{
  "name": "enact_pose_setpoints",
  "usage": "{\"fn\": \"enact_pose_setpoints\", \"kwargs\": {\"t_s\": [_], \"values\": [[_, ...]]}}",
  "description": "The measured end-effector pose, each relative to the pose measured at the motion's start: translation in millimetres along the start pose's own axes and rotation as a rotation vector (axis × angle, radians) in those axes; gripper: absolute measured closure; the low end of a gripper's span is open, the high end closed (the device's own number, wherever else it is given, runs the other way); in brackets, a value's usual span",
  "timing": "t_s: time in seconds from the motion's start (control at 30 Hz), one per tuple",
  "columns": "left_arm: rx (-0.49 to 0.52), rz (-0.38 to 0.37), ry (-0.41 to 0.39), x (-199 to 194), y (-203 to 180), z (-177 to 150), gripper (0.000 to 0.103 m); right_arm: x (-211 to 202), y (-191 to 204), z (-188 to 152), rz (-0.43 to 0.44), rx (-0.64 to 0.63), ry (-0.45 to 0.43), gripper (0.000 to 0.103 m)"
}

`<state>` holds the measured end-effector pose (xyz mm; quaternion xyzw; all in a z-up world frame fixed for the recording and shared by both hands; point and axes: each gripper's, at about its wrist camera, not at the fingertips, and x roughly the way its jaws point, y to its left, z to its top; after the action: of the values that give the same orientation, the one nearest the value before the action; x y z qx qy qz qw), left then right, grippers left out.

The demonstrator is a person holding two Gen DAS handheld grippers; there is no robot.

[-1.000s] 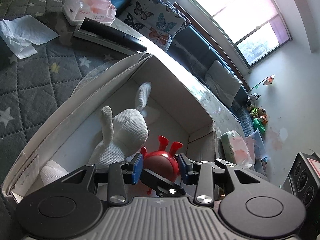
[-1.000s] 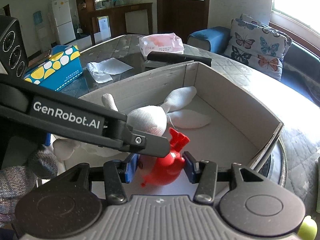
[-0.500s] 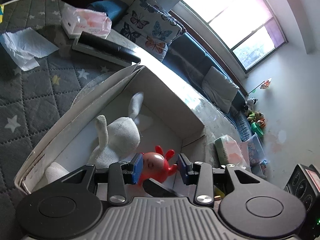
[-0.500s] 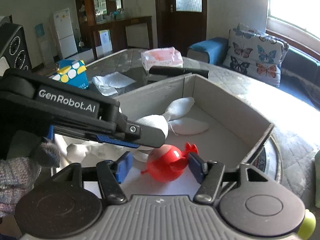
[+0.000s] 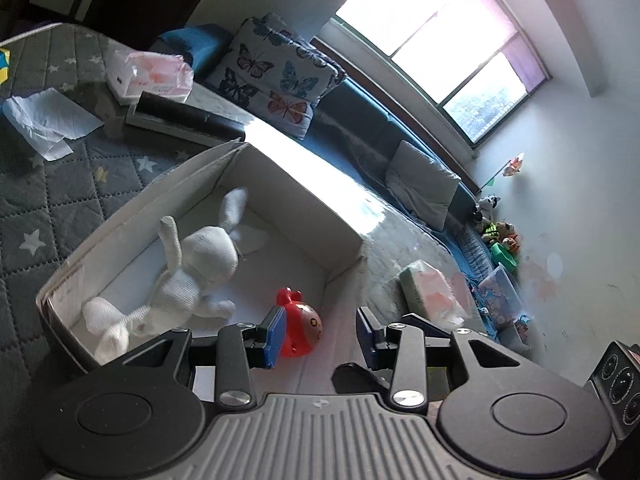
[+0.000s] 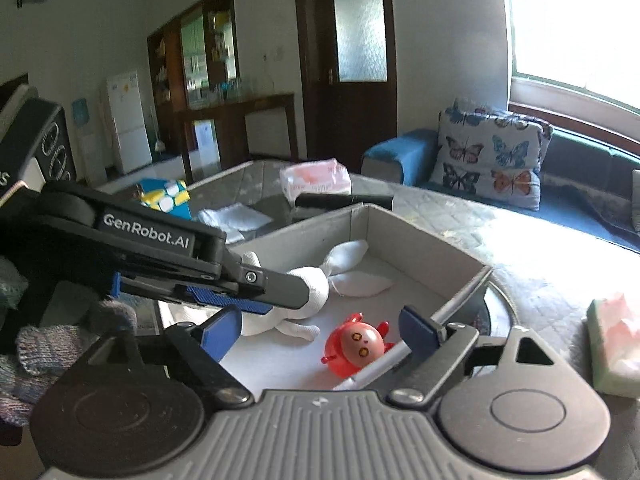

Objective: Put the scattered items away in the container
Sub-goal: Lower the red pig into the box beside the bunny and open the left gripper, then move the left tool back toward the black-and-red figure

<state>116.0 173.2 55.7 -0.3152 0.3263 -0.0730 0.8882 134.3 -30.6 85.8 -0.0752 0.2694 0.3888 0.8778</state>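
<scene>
Overhead, a quilted grey star-print table cover (image 5: 48, 200), carrying an open white cardboard box (image 5: 304, 196) near the middle. Inside the box, against the far-left wall, a white knitted rabbit doll (image 5: 200, 264) lying on its side, ears toward the far corner. Close to the near-right corner of the box floor, a small red round toy (image 6: 358, 346) with stubby horns and a printed face, resting loose just inside the wall, touching neither tool. Above the box, left gripper (image 5: 320, 336) with blue pads spread wide, nothing between them, the red toy just beside the left pad in that view. Likewise right gripper (image 6: 320, 328) gaping wide over the near edge of the box, empty, red toy seen below and between the pads. Reaching across the right wrist view, the left tool's black body marked GenRobot.AI. Beyond the box: a pink tissue pack (image 5: 150, 76), a black cylinder (image 5: 188, 114) on a flat tray, a crumpled white paper (image 5: 44, 122), a blue-and-yellow carton (image 6: 166, 198). Off to the right, a green-edged tissue pack (image 5: 434, 292).
</scene>
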Motion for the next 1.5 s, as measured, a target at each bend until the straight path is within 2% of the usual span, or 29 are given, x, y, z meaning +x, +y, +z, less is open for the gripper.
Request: {"fn": "enact_pose_setpoints", "kwargs": {"t_s": [0.2,0.47,0.63,1.03,1.5], "values": [[0.044,-0.014,-0.017,-11,-18,-15,0.062,-38,-2,-13,-0.032,0.023,-0.070,0.000],[0.099,-0.027,-0.014,-16,-41,-40,0.062,-70,-7,-39,-0.033,0.027,-0.095,0.000],[0.123,-0.038,-0.001,-15,-54,-57,0.062,-90,-11,-60,-0.047,0.040,-0.141,0.000],[0.151,-0.058,0.100,15,-72,-92,0.062,-104,-34,-108,-0.149,0.142,-0.067,0.000],[0.190,-0.008,0.163,45,-85,-104,0.062,-95,-54,-127,-0.215,0.218,-0.029,0.000]]}}
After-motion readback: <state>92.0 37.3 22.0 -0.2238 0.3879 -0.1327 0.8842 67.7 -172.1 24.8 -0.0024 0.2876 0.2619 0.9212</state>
